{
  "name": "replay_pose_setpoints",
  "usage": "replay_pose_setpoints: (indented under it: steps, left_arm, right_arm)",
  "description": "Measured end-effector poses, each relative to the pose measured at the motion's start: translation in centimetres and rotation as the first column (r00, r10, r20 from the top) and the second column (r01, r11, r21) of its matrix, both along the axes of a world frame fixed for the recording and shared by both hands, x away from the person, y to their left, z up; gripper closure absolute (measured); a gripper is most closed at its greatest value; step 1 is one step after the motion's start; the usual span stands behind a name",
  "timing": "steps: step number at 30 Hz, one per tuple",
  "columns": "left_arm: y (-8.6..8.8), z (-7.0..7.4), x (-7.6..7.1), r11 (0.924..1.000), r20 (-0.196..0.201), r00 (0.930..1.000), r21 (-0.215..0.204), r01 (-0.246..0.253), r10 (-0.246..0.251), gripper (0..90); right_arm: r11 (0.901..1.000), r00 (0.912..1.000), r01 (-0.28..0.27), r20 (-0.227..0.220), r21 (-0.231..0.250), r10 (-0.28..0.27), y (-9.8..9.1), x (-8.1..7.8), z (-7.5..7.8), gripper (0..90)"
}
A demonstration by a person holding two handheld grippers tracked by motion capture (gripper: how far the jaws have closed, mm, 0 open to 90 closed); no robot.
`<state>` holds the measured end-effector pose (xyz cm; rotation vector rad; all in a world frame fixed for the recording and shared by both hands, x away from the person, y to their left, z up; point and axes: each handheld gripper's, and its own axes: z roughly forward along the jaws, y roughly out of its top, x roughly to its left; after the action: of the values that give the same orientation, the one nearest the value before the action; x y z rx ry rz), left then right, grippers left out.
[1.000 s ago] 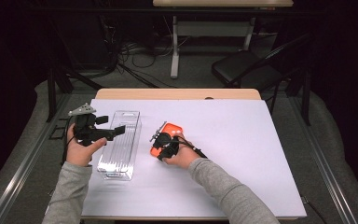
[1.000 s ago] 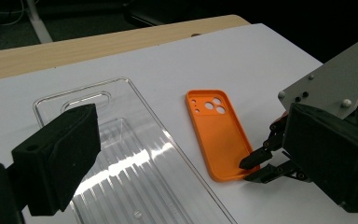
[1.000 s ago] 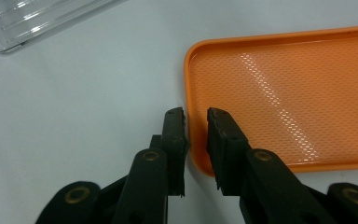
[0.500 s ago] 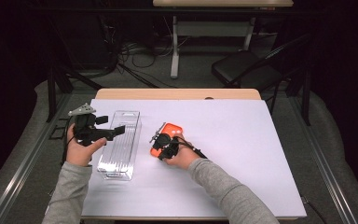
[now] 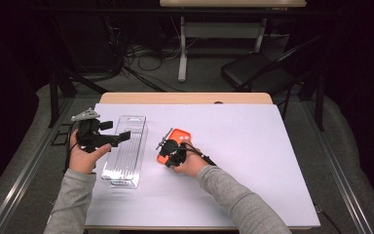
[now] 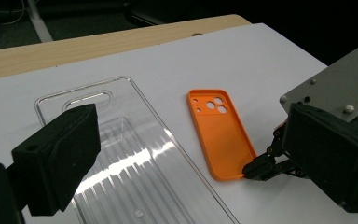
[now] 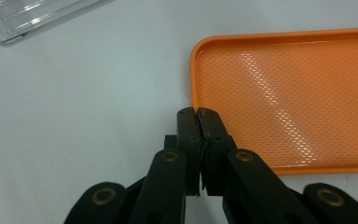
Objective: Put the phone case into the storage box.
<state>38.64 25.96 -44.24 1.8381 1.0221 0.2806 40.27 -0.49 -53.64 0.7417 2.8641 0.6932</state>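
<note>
An orange phone case [image 5: 181, 135] lies hollow side up on the white table, its camera holes at the far end [image 6: 216, 126]. My right gripper [image 5: 169, 155] is shut on the rim at the case's near corner [image 7: 198, 113]; its jaws have just been closing with that rim between them. A clear plastic tray [image 5: 124, 156] lies left of the case. My left gripper [image 5: 117, 131] hovers over the tray's left edge, open, nothing between its jaws. One left jaw shows over the tray [image 6: 144, 168].
The white table top [image 5: 263, 161] has a wooden strip [image 5: 185, 98] along its far edge. Beyond it are a dark floor with cables, a table leg [image 5: 181, 53] and a black chair [image 5: 253, 70]. A corner of the tray [image 7: 28, 14] lies up and left of the right jaws.
None in the high view: both hands, the case and the tray stay where they were.
</note>
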Motion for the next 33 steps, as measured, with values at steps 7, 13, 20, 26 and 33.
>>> replay_pose_setpoints:
  steps: [7,13,20,26,33]
  left_arm:
    - [0.02,-0.03,0.02,1.0,-0.001,1.0,0.001,-0.001,0.001,4.4]
    - [0.08,-0.02,0.0,1.0,-0.001,1.0,0.0,-0.004,0.004,4.4]
    - [0.09,-0.04,0.02,1.0,-0.001,1.0,0.0,-0.004,0.004,4.4]
    - [0.11,-0.03,0.02,1.0,-0.001,1.0,-0.001,-0.005,0.005,4.4]
    - [0.15,-0.02,0.0,1.0,0.0,1.0,-0.001,-0.005,0.005,4.4]
  right_arm:
    - [1.0,1.0,-0.006,0.006,-0.002,0.007,0.0,-0.03,-0.01,88.7]
    - [1.0,0.9999,-0.008,0.008,-0.003,0.008,0.01,-0.03,-0.01,88.8]
    - [1.0,0.9999,-0.008,0.009,-0.002,0.008,0.01,-0.04,-0.01,88.9]
    - [0.9999,0.9997,-0.015,0.018,-0.008,0.015,0.04,-0.1,0.0,89.1]
    - [0.9998,0.9996,-0.016,0.025,-0.008,0.016,0.08,-0.16,-0.02,89.3]
